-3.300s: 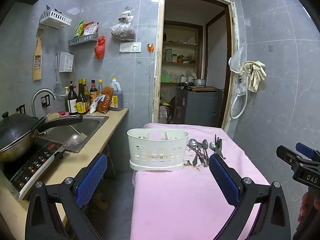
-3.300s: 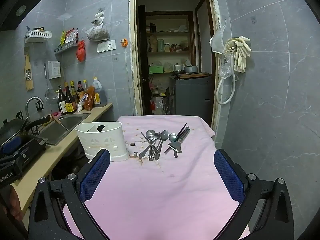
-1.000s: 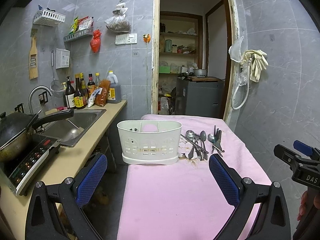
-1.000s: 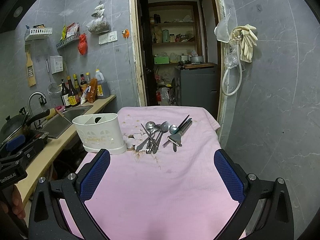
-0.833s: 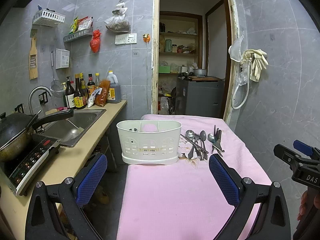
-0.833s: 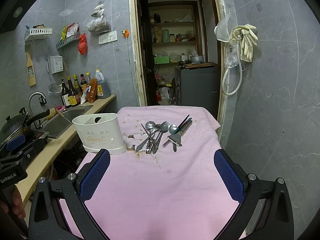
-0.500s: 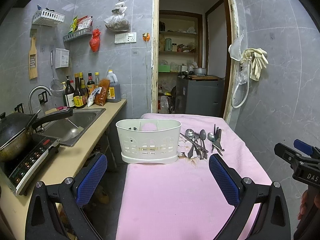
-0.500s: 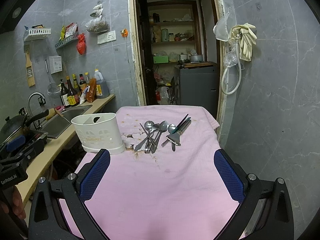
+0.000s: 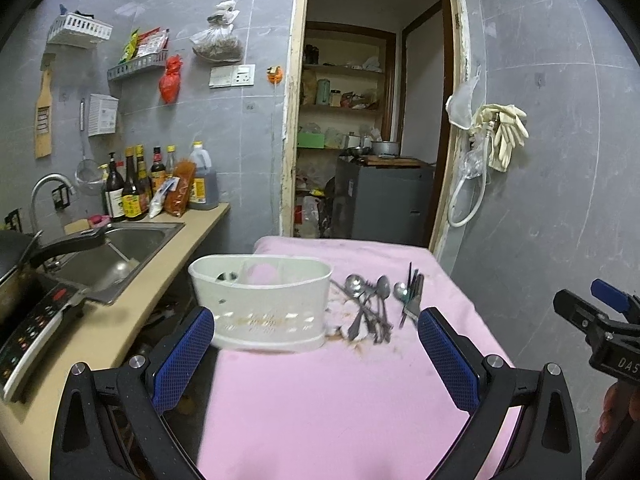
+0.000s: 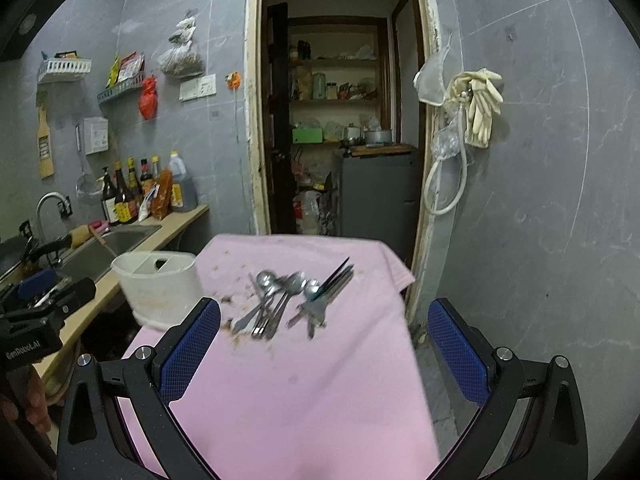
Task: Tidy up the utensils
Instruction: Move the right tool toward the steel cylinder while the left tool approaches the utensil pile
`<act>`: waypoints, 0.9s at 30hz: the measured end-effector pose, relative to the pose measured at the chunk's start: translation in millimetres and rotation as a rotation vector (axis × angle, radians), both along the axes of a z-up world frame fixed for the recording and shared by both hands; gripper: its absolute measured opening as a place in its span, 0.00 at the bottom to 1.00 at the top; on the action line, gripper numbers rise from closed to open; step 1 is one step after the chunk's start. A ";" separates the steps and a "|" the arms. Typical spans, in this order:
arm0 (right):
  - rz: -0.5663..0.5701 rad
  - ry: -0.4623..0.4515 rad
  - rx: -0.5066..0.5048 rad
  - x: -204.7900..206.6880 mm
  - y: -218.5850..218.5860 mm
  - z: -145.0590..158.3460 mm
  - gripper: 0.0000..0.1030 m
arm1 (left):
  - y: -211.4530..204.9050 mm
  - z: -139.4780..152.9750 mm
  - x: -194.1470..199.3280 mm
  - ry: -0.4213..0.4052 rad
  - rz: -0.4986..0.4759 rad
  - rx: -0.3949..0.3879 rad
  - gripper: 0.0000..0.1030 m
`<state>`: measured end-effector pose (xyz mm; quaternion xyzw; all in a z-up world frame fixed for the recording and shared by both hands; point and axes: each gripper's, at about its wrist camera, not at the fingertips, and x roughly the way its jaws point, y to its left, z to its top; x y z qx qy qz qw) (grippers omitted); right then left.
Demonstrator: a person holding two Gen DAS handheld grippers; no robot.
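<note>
A white plastic utensil caddy (image 9: 264, 304) with divided compartments stands at the left of a pink-covered table (image 9: 340, 396). A pile of metal spoons, forks and dark-handled utensils (image 9: 378, 304) lies just right of it. My left gripper (image 9: 316, 354) is open and empty, above the table's near part, facing the caddy. My right gripper (image 10: 324, 346) is open and empty, facing the utensil pile (image 10: 296, 300); the caddy (image 10: 158, 286) is to its left. Both views are blurred.
A counter (image 9: 132, 312) with a sink, bottles, a pan and an induction hob runs along the left. A grey tiled wall (image 10: 540, 200) stands close on the right. An open doorway (image 9: 372, 140) with shelves lies beyond the table.
Both grippers have moved forward toward the caddy and the utensils, which now look nearer and lower in the views. Both stay open.
</note>
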<state>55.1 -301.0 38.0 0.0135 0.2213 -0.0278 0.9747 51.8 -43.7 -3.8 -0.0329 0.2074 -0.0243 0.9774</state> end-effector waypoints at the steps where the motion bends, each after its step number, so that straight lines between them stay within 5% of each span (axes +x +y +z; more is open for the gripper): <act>1: 0.003 -0.008 0.000 6.9 -5.8 2.6 0.99 | -5.2 1.6 5.5 -0.004 -0.002 0.001 1.00; 10: 0.079 -0.022 0.002 96.7 -58.6 5.4 0.99 | -61.4 11.4 79.8 -0.046 -0.019 0.014 1.00; 16: 0.122 0.040 0.054 172.1 -96.5 -21.4 0.98 | -97.4 3.6 142.1 -0.025 -0.031 0.049 1.00; 21: 0.156 0.137 0.109 226.8 -109.2 -60.1 0.82 | -123.2 -17.3 191.9 0.031 -0.026 0.072 0.97; 27: 0.191 0.261 0.181 278.0 -107.5 -115.5 0.66 | -134.6 -58.3 239.9 0.168 0.021 0.088 0.75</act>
